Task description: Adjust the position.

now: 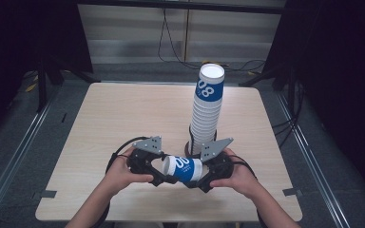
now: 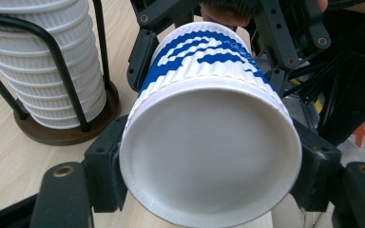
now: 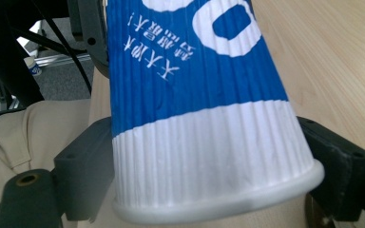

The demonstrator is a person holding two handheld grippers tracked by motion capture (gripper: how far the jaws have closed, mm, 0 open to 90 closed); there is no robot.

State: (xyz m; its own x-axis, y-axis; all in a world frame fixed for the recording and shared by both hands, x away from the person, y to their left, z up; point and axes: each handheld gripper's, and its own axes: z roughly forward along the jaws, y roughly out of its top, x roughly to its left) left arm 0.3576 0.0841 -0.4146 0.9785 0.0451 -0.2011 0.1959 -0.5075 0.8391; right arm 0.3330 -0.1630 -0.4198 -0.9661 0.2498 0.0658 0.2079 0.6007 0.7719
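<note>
1. Desk (image 1: 123, 123): pale wood top, the largest item I have before me. I take the stack of cups as my landmark for all places below.

2. Stack of cups (image 1: 206, 111): tall column of ribbed white paper cups, the top one blue with white print. It stands upright in a holder right of the desk's middle.

3. Holder (image 2: 66, 133): round dark wooden base with thin black wire uprights around the foot of the stack.

4. Single cup (image 1: 184, 169): blue and white, ribbed, lying on its side just in front of the stack, held off the desk between my two tools. Its flat bottom faces left and its rolled rim faces right.

5. Left gripper (image 1: 158, 172): in front of the stack and to its left. Its jaws are closed on the bottom end of the single cup, one pad on each side of it.

6. Right gripper (image 1: 200, 179): just in front of the stack. Its jaws sit either side of the rim end of the single cup; I cannot tell whether the pads press on it.
</note>
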